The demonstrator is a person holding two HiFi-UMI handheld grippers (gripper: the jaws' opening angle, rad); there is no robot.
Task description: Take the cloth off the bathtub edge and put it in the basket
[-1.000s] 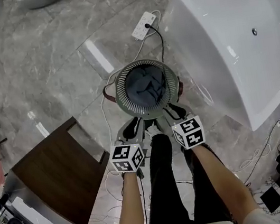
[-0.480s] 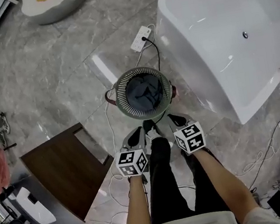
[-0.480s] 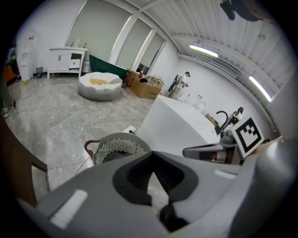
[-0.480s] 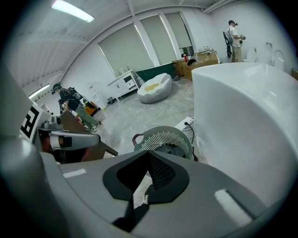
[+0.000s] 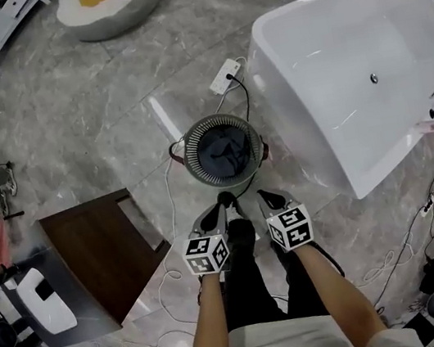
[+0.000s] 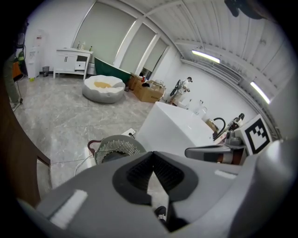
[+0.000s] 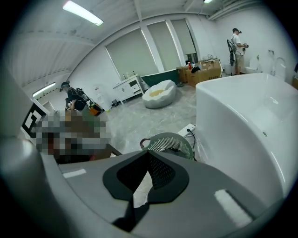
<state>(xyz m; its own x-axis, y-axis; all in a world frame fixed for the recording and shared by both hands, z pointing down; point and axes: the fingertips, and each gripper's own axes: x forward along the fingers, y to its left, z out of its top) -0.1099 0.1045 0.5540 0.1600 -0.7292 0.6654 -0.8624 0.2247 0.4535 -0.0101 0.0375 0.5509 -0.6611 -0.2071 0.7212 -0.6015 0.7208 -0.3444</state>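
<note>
The cloth (image 5: pixel 225 149) is lying as a dark bundle inside the basket (image 5: pixel 192 144), below its ribbed rim. No part of it is hanging over. The basket is standing on the floor (image 5: pixel 89 108), just beside the near wall of the bathtub (image 5: pixel 300 125) and apart from it. No cloth is showing on the bathtub edge.

Compared with a second ago, both grippers are standing farther from the basket. Their tips were then close to the near rim; a strip of bare floor is now separating them from it. The basket and the cloth are occupying the same position as before.

The left gripper (image 5: pixel 210 216) is holding its jaws together with nothing between them; the left gripper view is showing the pads meeting in front of the basket (image 6: pixel 116 148). The right gripper (image 5: pixel 275 198) is likewise closed and empty, with the basket (image 7: pixel 170 139) ahead of it.

Judgement: the deposit is complete, and the grippers are withdrawing. No further handling of the cloth appears necessary.
</note>
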